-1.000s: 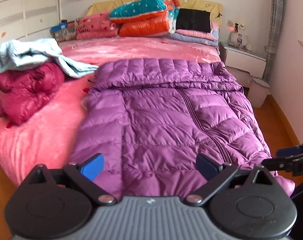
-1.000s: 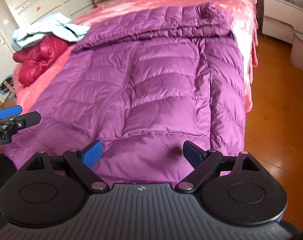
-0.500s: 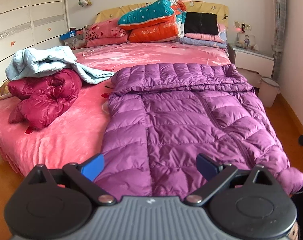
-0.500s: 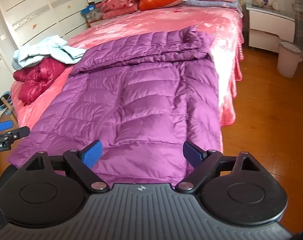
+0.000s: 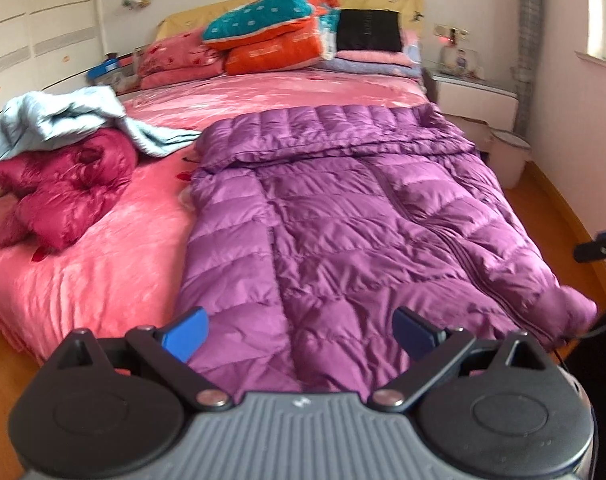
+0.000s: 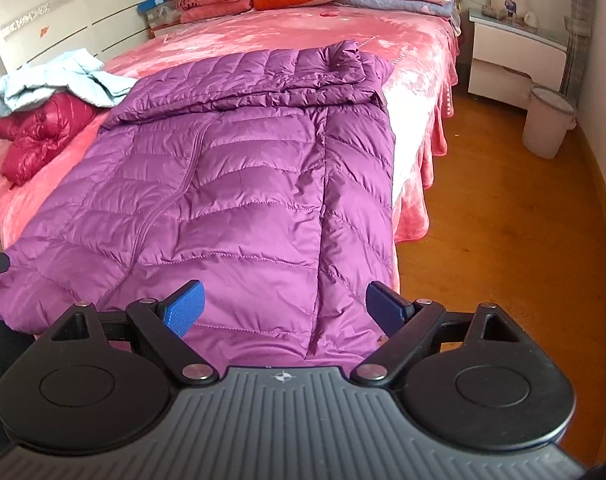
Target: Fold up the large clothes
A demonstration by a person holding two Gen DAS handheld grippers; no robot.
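A large purple quilted down coat [image 5: 343, 216] lies spread flat on the pink bed [image 5: 95, 272], zipper up, its far end folded over. It also shows in the right wrist view [image 6: 239, 184]. My left gripper [image 5: 301, 334] is open and empty, above the coat's near hem. My right gripper [image 6: 285, 312] is open and empty, above the coat's near right part. The right gripper's tip shows at the right edge of the left wrist view [image 5: 599, 246].
A dark red down jacket [image 5: 63, 196] and a light blue garment [image 5: 71, 120] are piled on the bed's left side. Pillows [image 5: 271, 36] are stacked at the headboard. A white nightstand [image 6: 515, 60] and a bin [image 6: 549, 120] stand on the wooden floor [image 6: 503, 240] to the right.
Both grippers have pulled back and up from the coat, so more of the bed and room shows. Both stay open and empty. The coat has not moved.
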